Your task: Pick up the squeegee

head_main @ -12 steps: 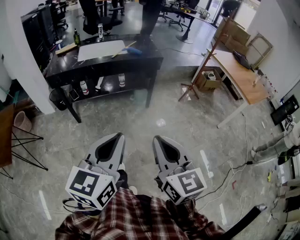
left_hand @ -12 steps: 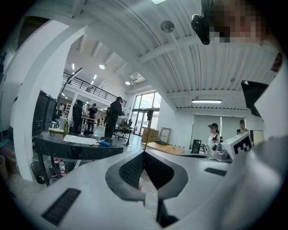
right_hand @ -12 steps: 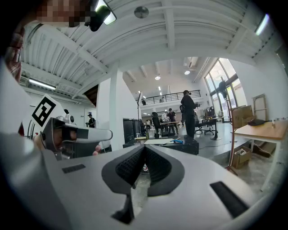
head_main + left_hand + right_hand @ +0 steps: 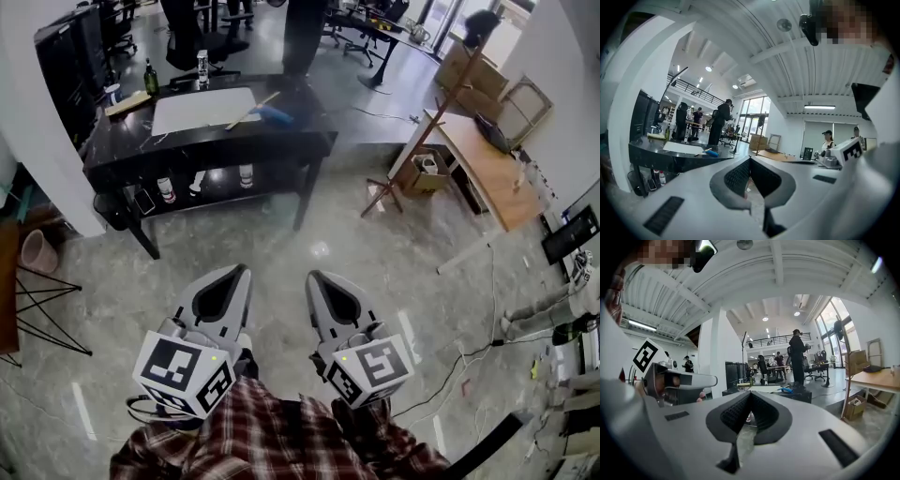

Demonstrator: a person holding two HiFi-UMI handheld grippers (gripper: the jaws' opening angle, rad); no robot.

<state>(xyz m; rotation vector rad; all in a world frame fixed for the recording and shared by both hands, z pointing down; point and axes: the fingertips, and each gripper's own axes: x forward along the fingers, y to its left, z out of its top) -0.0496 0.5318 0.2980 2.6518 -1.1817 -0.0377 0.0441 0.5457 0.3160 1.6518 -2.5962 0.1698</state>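
Note:
The squeegee (image 4: pixel 267 112), with a blue head and a pale wooden handle, lies on the right part of a black table (image 4: pixel 309 141) far ahead, beside a white sheet (image 4: pixel 202 109). It also shows small in the left gripper view as the squeegee (image 4: pixel 711 152) and in the right gripper view as the squeegee (image 4: pixel 786 390). My left gripper (image 4: pixel 243 272) and right gripper (image 4: pixel 313 278) are held side by side close to my body, far short of the table. Both point level toward the table with jaws shut and nothing between them, as the left gripper (image 4: pixel 750 160) and right gripper (image 4: pixel 750 394) show.
Bottles (image 4: pixel 201 64) stand on the table's far edge and on its lower shelf (image 4: pixel 169 190). People stand behind the table. A wooden desk (image 4: pixel 478 150), a coat stand (image 4: pixel 422 141) and a cardboard box (image 4: pixel 422 169) are at right. Cables (image 4: pixel 459 361) lie on the floor at right, and a wire stand (image 4: pixel 37 309) stands at left.
The table and squeegee sit slightly lower and larger in the head view, so I have come a little closer. Both grippers keep their pose and stay shut.

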